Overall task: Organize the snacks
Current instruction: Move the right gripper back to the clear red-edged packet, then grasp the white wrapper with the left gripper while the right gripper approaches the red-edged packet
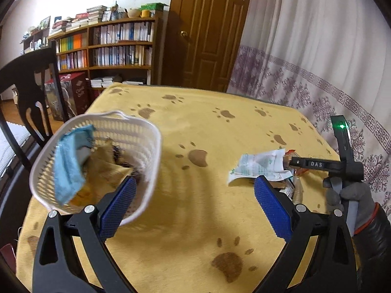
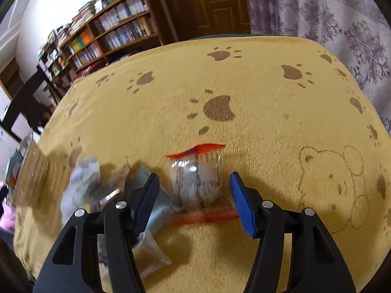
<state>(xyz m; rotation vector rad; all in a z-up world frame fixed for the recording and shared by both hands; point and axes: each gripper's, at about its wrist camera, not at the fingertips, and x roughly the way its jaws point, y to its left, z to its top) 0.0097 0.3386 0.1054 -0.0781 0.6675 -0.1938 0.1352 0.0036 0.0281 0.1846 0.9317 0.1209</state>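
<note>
- Right now your left gripper [image 1: 194, 201] hangs above the yellow paw-print cloth [image 1: 207, 131], its jaws spread wide with nothing between the blue pads [image 1: 272, 207].
- Just left of that gripper sits the white basket [image 1: 144, 190], touching or nearly touching the left pad in the left wrist view; I cannot tell which.
- Inside the basket you already have a light blue packet [image 1: 69, 163] leaning against the left wall, with brownish wrappers [image 1: 110, 168] lying beside it toward the middle.
- To the right of the basket, across a bare stretch of cloth, lies the loose pile of snacks, topped by a white and green wrapper [image 1: 259, 166].
- Your right gripper [image 2: 193, 200] is over that pile; its black body and your gloved hand [image 1: 352, 195] show at the right edge of the left wrist view.
- Its jaws are apart, and a clear pouch with a red top edge [image 2: 198, 178] sits on the cloth between the pads without either pad touching it.
- Left of that pouch, further from the bear drawing [image 2: 334, 185] stitched in the cloth, you have several more packets [image 2: 85, 183]; they are blurred, so I cannot tell what they are.
- One pale packet [image 2: 149, 251] lies under the right gripper's left finger.
- Beyond the basket, off the table, stand a dark chair [image 1: 31, 83] and a bookshelf [image 1: 117, 46].
</note>
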